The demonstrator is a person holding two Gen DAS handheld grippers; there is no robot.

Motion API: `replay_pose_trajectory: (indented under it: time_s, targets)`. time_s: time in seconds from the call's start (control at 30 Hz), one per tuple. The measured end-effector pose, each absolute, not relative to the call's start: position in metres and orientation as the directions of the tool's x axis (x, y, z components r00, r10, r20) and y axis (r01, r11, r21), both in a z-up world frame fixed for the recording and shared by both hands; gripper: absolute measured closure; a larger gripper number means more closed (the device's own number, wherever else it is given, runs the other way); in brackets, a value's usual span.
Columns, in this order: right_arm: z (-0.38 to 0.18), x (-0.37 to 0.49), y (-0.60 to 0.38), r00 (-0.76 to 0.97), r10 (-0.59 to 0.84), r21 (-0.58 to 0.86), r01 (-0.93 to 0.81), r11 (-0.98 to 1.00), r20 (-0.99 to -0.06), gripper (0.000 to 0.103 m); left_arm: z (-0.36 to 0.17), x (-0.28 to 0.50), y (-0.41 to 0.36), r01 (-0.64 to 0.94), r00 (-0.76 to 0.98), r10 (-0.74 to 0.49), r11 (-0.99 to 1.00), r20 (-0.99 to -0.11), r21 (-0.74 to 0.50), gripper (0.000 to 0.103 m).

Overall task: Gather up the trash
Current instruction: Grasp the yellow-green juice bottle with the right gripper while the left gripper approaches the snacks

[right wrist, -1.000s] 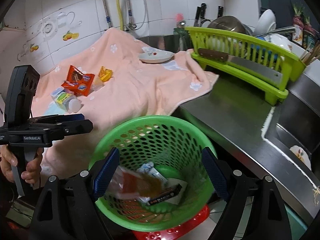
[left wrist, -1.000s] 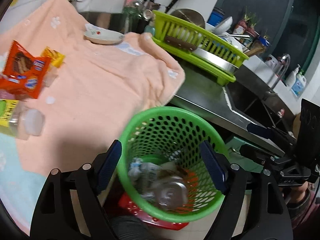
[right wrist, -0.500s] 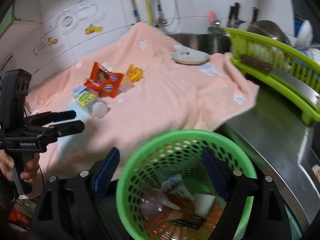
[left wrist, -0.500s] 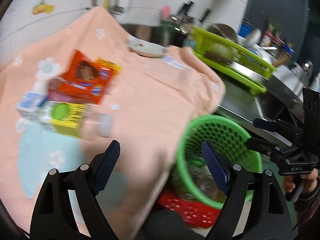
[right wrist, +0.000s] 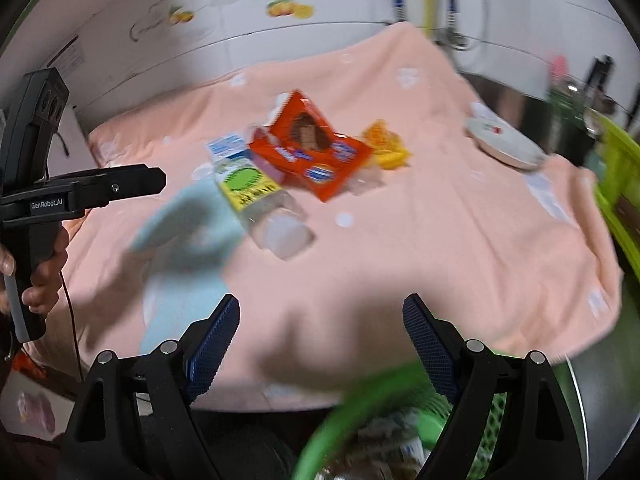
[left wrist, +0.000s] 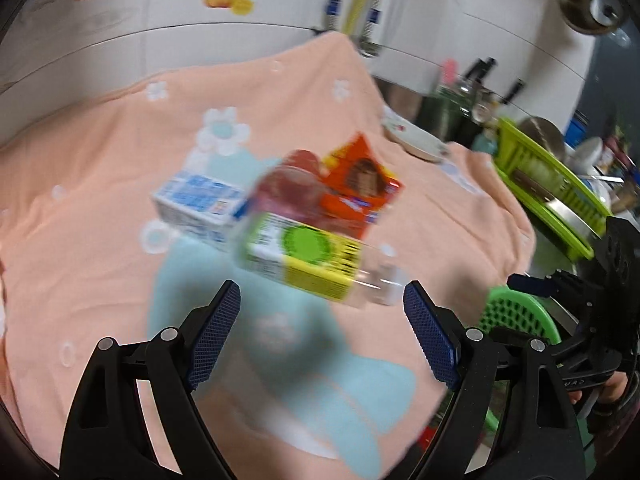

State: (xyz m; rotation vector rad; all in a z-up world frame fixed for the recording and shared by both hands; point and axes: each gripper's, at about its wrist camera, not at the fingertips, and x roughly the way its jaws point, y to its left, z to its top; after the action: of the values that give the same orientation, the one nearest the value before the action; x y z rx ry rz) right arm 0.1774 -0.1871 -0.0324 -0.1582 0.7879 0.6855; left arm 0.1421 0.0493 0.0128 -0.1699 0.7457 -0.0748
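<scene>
Left wrist view: left gripper (left wrist: 322, 322) has its jaws spread wide, nothing between the pads, hanging over the peach towel (left wrist: 100, 200). Straight ahead of the fingertips, just past them, lies a clear plastic bottle (left wrist: 308, 260) on its side with a yellow-green label, cap end toward the right finger. Touching it on the far left side is a small blue-white carton (left wrist: 196, 206); behind the bottle sits an orange snack wrapper (left wrist: 356, 188), with something reddish (too blurred to name) between wrapper and bottle. A white plate (left wrist: 412, 140) rests further ahead to the right, on the towel edge. Off the right finger, low, the rim of the green basket (left wrist: 520, 316) shows past the towel edge, and the right gripper (left wrist: 524, 282) is beside it, seen side-on. A green dish rack (left wrist: 552, 200) is far right. Right wrist view: right gripper (right wrist: 320, 320), fingers parted wide and empty, sits above the basket (right wrist: 360, 412), whose rim crosses low between the fingers with trash inside (blurred). Ahead on the towel (right wrist: 440, 260) is the same pile: bottle (right wrist: 260, 200) nearest, left of centre, carton (right wrist: 228, 148) just behind it, wrapper (right wrist: 316, 152) touching both, a yellow wrapper (right wrist: 386, 146) just right of that, the plate (right wrist: 504, 144) well to the right. The left gripper (right wrist: 156, 180) enters from the left, pointing at the bottle, apart from it; side-on here, so its gap is unreadable in this view.
</scene>
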Motion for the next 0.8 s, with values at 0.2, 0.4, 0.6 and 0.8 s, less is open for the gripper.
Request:
replay_pose_trajectory:
  time_s: [0.2, 0.4, 0.6, 0.8]
  targets:
    - [-0.038, 0.210, -0.135, 0.422, 0.557, 0.126, -0.706, 0.697, -0.716, 0.022, 0.013, 0.147, 0.086, -0.059, 0.741, -0.083, 0.980, -0.666, -0.188, 0.020]
    - [-0.048, 0.245, -0.091, 0.339, 0.581, 0.148, -0.760, 0.632, -0.740, 0.022, 0.004, 0.147, 0.114, -0.116, 0.736, -0.062, 0.970, -0.674, -0.215, 0.020]
    - [-0.058, 0.263, -0.058, 0.313, 0.560, 0.100, -0.804, 0.586, -0.767, 0.022, -0.006, 0.151, 0.134, -0.155, 0.728, -0.055, 0.958, -0.684, -0.242, 0.020]
    - [-0.070, 0.268, -0.036, 0.284, 0.545, 0.060, -0.847, 0.528, -0.789, 0.022, -0.013, 0.156, 0.144, -0.173, 0.722, -0.052, 0.952, -0.690, -0.253, 0.020]
